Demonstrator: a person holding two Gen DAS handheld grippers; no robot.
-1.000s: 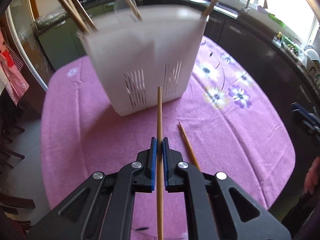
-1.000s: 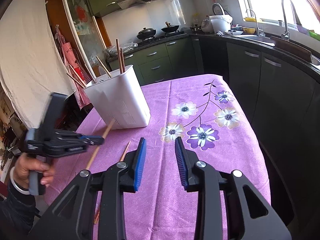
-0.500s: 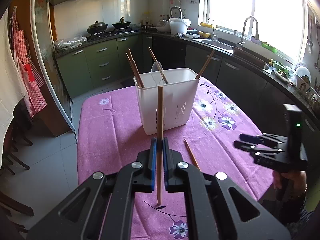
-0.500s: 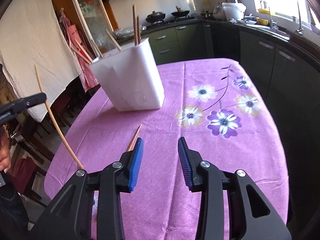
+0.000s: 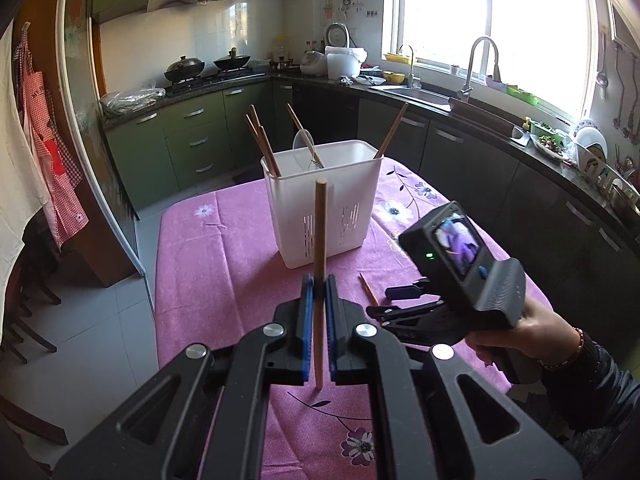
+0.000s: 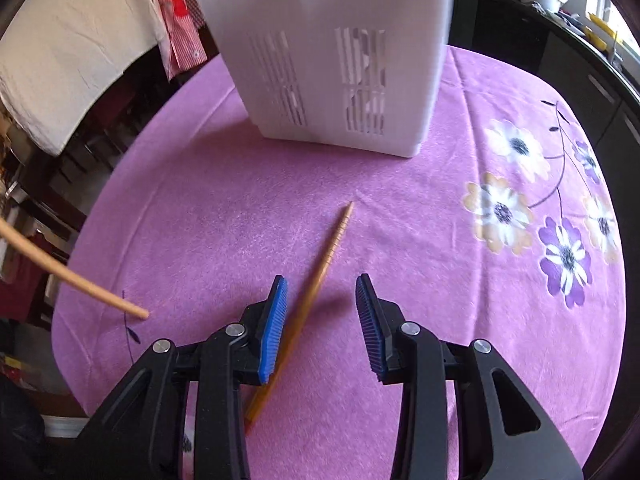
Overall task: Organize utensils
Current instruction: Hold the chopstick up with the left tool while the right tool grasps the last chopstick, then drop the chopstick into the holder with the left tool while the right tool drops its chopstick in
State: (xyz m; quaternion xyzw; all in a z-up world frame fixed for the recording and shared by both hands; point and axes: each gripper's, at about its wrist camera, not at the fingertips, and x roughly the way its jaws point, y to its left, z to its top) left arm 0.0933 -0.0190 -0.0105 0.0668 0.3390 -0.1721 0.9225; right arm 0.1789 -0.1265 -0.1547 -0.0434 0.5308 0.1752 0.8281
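Observation:
My left gripper (image 5: 316,294) is shut on a wooden chopstick (image 5: 319,240) and holds it upright above the pink tablecloth, in front of the white utensil basket (image 5: 324,204). The basket holds several chopsticks and a spoon. My right gripper (image 6: 321,298) is open, low over a second chopstick (image 6: 320,280) lying on the cloth; the chopstick runs between the jaws, near the left pad. The right gripper also shows in the left wrist view (image 5: 404,304). The held chopstick's end shows in the right wrist view (image 6: 80,280). The basket stands just beyond (image 6: 332,60).
The table (image 5: 200,280) is covered by a pink flowered cloth. Its left edge drops to a tiled floor. Dark chairs (image 5: 24,312) stand at the left. Kitchen counters and a sink (image 5: 420,94) lie behind the table.
My right gripper has dropped and moved forward over the lying chopstick, still open. My left gripper has kept hold of its chopstick and has drawn back and up from the basket.

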